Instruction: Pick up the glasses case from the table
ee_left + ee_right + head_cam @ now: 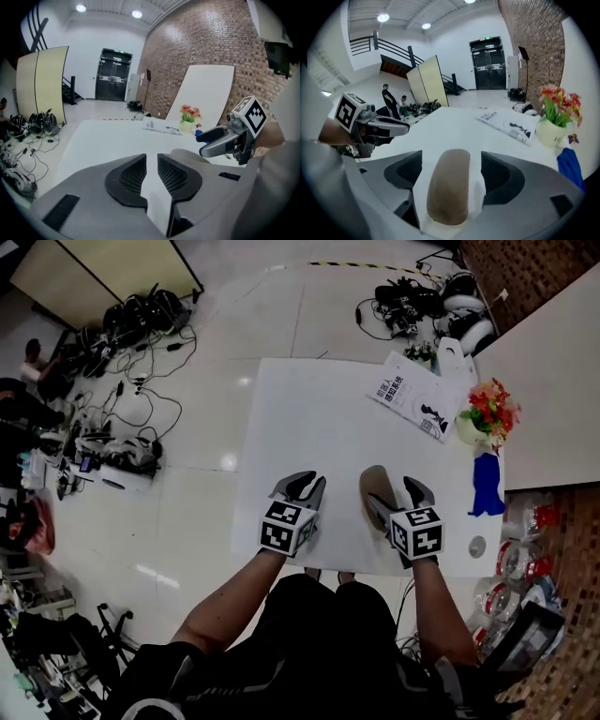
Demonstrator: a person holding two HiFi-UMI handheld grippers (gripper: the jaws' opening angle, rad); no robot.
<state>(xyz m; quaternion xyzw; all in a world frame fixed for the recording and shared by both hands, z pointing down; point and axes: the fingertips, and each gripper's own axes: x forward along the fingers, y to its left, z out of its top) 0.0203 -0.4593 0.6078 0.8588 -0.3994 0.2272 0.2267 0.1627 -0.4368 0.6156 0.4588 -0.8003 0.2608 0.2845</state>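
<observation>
The brown glasses case lies on the white table near its front edge, long axis pointing away from me. My right gripper is down at the case and open. In the right gripper view the case lies between the two pads with a little room on each side, and neither pad presses on it. My left gripper hangs just left of it over bare table, its jaws together and nothing in them. Each gripper shows in the other's view: the right gripper and the left gripper.
A white booklet lies at the table's far right. A pot of red and yellow flowers stands at the right edge, with a blue object and a small round grey thing in front of it. Cables and gear cover the floor to the left.
</observation>
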